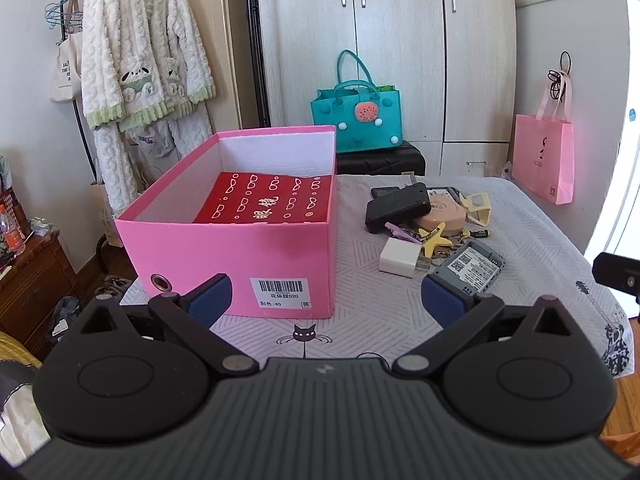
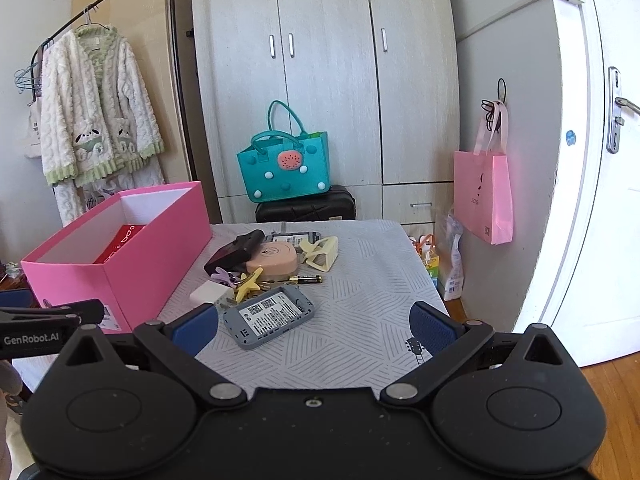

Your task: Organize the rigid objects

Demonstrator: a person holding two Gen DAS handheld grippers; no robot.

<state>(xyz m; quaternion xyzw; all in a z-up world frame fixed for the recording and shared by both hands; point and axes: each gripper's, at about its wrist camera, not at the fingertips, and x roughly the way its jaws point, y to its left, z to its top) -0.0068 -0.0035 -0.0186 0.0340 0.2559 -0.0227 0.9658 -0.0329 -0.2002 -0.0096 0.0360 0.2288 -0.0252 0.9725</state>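
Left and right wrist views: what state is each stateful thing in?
Left gripper: jaws open, empty.
Right gripper: jaws open, empty.
Pink box: lid off, upright, red case inside.
Grey device: label up, on the cloth outside the box.
White charger: unplugged, lying flat.
Wardrobe doors: shut.

The worktop is covered with a matt woven cloth printed with fine lines, and on it a box of smooth pink card, white inside, is set, with a paper barcode label and a metal eyelet. The case is seen as matt black plastic, the charger as smooth white plastic, the compact as satin pink. Each tool, left and right, is built of matt black plastic with metal rivets and rough blue pads.
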